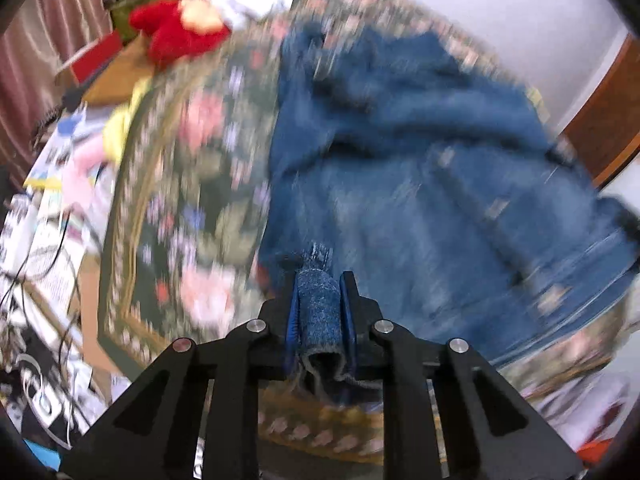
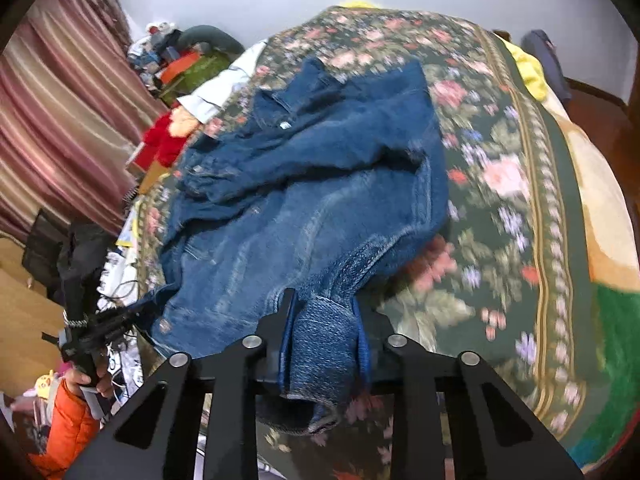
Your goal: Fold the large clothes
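A blue denim jacket point(image 1: 420, 168) lies crumpled on a dark green floral bedspread point(image 1: 188, 184); it also shows in the right wrist view point(image 2: 312, 184). My left gripper point(image 1: 319, 280) is shut on a fold of the jacket's hem at its near edge. My right gripper point(image 2: 323, 304) is shut on another part of the hem, with denim bunched between its jaws. In the right wrist view the left gripper point(image 2: 120, 316) shows at the jacket's left corner, held by a hand in an orange sleeve. The left wrist view is motion-blurred.
A red plush toy point(image 1: 180, 28) lies at the bed's far left edge. Papers and cables point(image 1: 44, 240) clutter the left side beside the bed. A striped curtain point(image 2: 60, 100) hangs at left. Yellow cloth point(image 2: 528, 68) lies at the bedspread's point(image 2: 520, 200) far right.
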Tool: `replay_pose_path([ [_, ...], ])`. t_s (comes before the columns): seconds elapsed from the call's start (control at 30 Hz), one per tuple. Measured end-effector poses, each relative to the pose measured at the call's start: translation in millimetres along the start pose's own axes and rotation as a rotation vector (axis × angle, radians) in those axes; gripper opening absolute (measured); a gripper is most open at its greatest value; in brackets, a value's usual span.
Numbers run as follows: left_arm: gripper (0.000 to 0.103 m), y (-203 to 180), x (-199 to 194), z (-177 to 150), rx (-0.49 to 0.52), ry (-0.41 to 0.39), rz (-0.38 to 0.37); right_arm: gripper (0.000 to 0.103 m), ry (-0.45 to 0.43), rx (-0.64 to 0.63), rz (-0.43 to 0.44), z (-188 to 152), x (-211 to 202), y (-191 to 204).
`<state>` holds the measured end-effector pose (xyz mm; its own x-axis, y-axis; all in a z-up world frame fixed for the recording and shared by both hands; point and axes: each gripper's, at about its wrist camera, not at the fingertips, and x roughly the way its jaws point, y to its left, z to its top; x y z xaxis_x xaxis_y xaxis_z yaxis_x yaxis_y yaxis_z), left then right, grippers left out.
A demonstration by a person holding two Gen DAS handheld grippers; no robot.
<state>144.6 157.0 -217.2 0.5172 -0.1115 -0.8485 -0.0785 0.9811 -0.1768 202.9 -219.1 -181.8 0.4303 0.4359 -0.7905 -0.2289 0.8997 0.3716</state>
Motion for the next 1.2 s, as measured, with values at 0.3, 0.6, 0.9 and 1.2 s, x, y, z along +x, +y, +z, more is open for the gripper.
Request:
replay_pose_path([
  [0.3, 0.019, -9, -62, 118, -0.013, -0.272, -0.085, 0.020, -0.138, -0.090, 0.007, 81, -8, 23],
  [0.6, 0.019, -8, -6, 211, -0.052, -0.317, 0.115, 0.019, -0.242, -0.015, -0.065, 184, 12, -5],
  [0.9, 0.020, 13, 124, 249, -0.077, -0.155, 0.271, 0.020, -0.136, 0.088, -0.123, 247, 121, -51],
  [1.2, 0.036, 36, 175, 242, -0.118, -0.073, 0.299, 0.020, -0.009, 0.076, -0.059, 244, 168, -93],
])
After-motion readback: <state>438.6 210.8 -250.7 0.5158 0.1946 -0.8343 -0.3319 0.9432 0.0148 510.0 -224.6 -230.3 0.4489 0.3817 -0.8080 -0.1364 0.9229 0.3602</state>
